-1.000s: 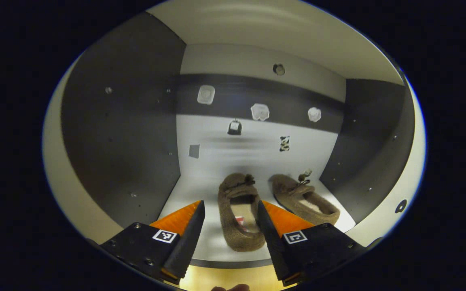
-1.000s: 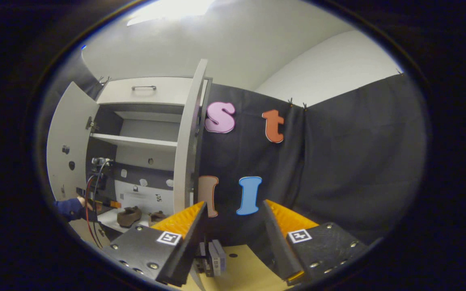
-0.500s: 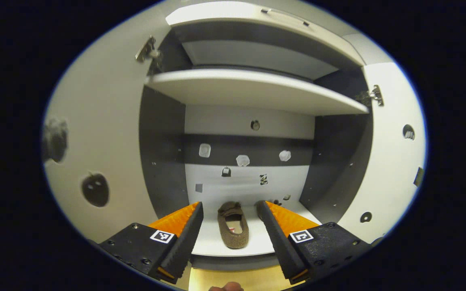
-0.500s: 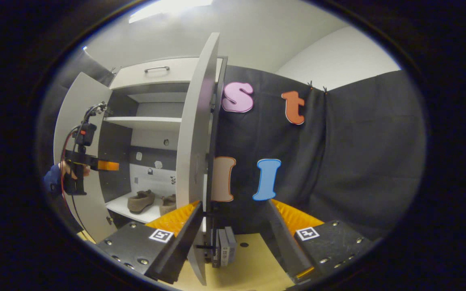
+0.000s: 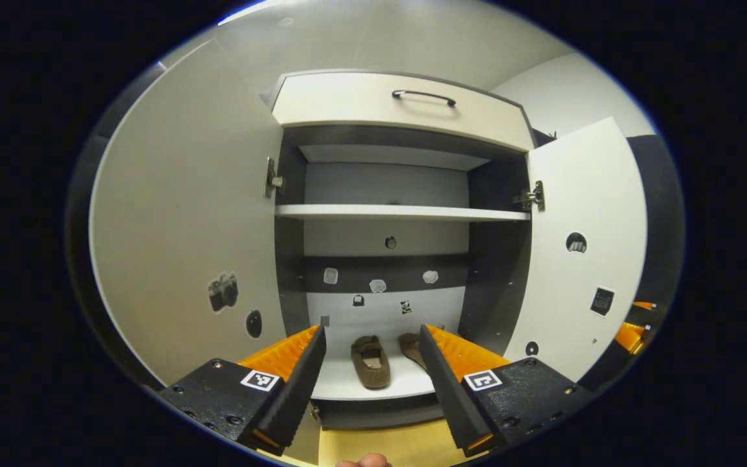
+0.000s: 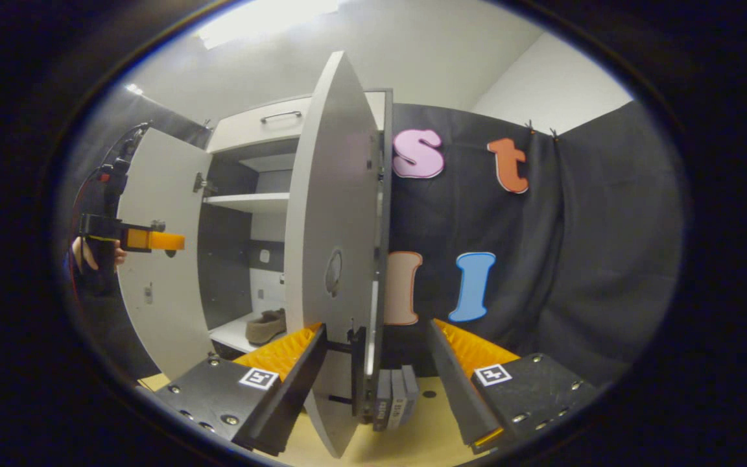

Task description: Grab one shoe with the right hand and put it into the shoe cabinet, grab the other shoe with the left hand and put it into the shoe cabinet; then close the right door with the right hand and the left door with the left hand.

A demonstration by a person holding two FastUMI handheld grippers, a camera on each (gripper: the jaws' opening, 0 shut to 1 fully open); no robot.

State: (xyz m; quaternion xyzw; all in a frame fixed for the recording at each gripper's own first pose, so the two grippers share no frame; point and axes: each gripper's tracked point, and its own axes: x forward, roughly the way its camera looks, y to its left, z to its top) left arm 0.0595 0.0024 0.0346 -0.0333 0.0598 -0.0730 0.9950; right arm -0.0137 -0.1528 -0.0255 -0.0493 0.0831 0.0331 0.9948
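Shoe cabinet (image 5: 406, 117): stands straight ahead of your left hand-held gripper (image 5: 372, 366), both doors swung wide. Left door (image 5: 185, 246) and right door (image 5: 581, 259) each carry small stickers on the inner face. A drawer front with a metal handle (image 5: 424, 96) tops the cabinet; one pale shelf (image 5: 399, 211) crosses the middle.

Shoes: two brown slippers on the cabinet's bottom board. The left shoe (image 5: 371, 361) lies in line with the gap between your left fingers, farther in; the right shoe (image 5: 412, 347) sits just beside it, partly hidden behind a finger.

Left hand-held gripper: fingers spread apart, holding nothing, well short of the shoes.

Right hand-held gripper (image 6: 377, 376): fingers spread, nothing pressed between them. The right door's edge (image 6: 338, 259) stands in the gap, near the left finger; contact cannot be told. In the right gripper view your left hand-held gripper hovers before the left door.

Floor (image 6: 412, 434): pale yellow; black cloth wall behind.
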